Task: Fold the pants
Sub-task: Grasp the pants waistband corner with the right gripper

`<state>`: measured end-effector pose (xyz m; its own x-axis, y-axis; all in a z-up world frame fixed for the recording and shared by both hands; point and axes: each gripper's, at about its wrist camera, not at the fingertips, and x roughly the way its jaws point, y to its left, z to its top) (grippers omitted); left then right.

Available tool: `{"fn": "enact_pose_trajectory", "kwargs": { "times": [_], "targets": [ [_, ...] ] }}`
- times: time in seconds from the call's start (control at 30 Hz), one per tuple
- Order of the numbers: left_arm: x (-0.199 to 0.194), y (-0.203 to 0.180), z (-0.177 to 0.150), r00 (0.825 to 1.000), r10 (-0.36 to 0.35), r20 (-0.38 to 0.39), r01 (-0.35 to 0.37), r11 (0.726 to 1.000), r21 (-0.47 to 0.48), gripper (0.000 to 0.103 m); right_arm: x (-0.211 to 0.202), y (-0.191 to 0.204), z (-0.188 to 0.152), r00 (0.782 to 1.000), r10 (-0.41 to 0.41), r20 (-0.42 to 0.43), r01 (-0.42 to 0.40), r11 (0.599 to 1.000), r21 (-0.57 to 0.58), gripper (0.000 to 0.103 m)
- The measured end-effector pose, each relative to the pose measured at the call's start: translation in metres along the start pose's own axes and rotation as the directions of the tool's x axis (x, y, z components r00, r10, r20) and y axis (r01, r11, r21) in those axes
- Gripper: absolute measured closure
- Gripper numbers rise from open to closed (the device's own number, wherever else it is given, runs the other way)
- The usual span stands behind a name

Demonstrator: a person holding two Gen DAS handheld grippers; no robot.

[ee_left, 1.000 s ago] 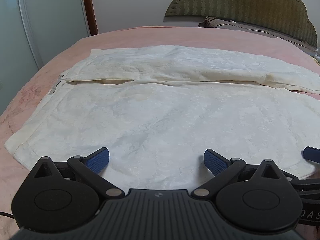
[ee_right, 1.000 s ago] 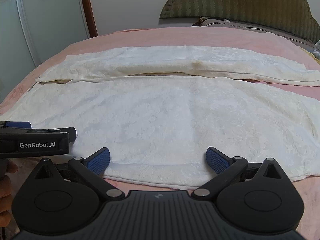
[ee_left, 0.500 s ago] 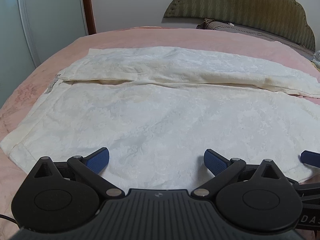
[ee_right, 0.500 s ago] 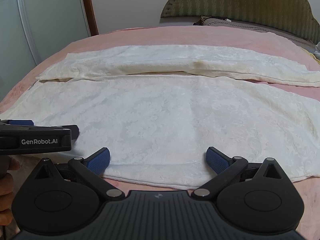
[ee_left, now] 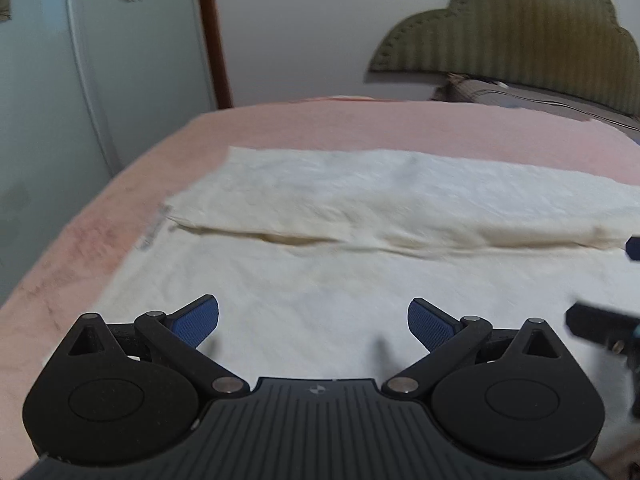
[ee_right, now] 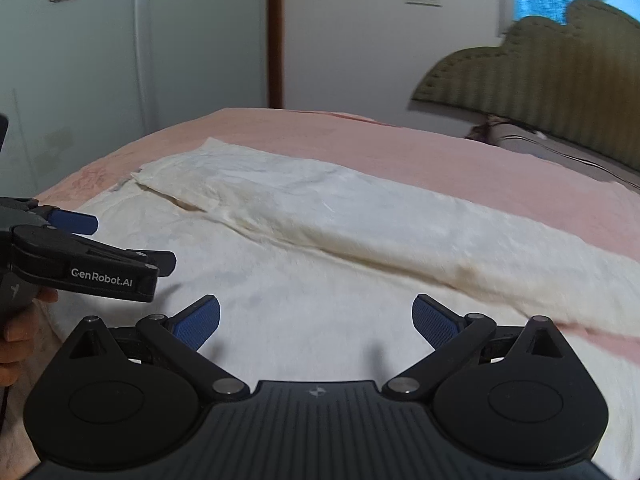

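Cream-white pants [ee_left: 360, 240] lie flat across a pink bed, the far leg [ee_left: 400, 204] folded lengthwise over the near part. My left gripper [ee_left: 313, 322] hovers open above the near cloth, nothing between its blue pads. The right gripper [ee_right: 316, 322] is open too, over the same pants [ee_right: 340, 248]. In the right wrist view the left gripper [ee_right: 80, 240] shows at the left edge, a hand [ee_right: 16, 332] holding it. Part of the right gripper [ee_left: 600, 324] appears at the right edge of the left wrist view.
The pink bedspread [ee_left: 360, 128] extends beyond the pants. An olive padded headboard [ee_left: 520, 36] and a pillow [ee_left: 520, 96] are at the far right. A pale wardrobe door [ee_left: 100, 80] with flower prints and a brown door frame [ee_left: 212, 32] stand left of the bed.
Both grippers have risen and tilted up from the near hem; more wall and headboard show. The right view has swung left. Both stay open, and the pants lie as before.
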<state>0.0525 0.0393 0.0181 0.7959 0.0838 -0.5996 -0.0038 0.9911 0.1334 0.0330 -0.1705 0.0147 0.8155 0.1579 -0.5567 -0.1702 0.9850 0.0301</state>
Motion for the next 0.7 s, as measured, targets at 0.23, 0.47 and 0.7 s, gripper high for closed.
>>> {"fn": "enact_pose_trajectory", "kwargs": {
  "times": [0.23,0.47,0.7],
  "targets": [
    [0.03,0.019,0.006,0.998,0.062,-0.014,-0.062,0.997,-0.038,0.0,0.075,-0.016,0.062,0.998,0.057,-0.025,-0.057,0.998,0.006,0.0],
    [0.057,0.016,-0.012,0.997,0.054,-0.059,-0.054,0.999,-0.001,0.0,0.178,-0.021,0.106,0.989,0.11,-0.097,-0.115,0.993,-0.041,0.013],
    [0.057,0.012,-0.018,0.999,0.053,-0.015,-0.053,0.999,0.009,0.0,0.27,-0.019,0.138,0.968,0.185,-0.17,-0.197,0.979,-0.06,0.028]
  ]
}}
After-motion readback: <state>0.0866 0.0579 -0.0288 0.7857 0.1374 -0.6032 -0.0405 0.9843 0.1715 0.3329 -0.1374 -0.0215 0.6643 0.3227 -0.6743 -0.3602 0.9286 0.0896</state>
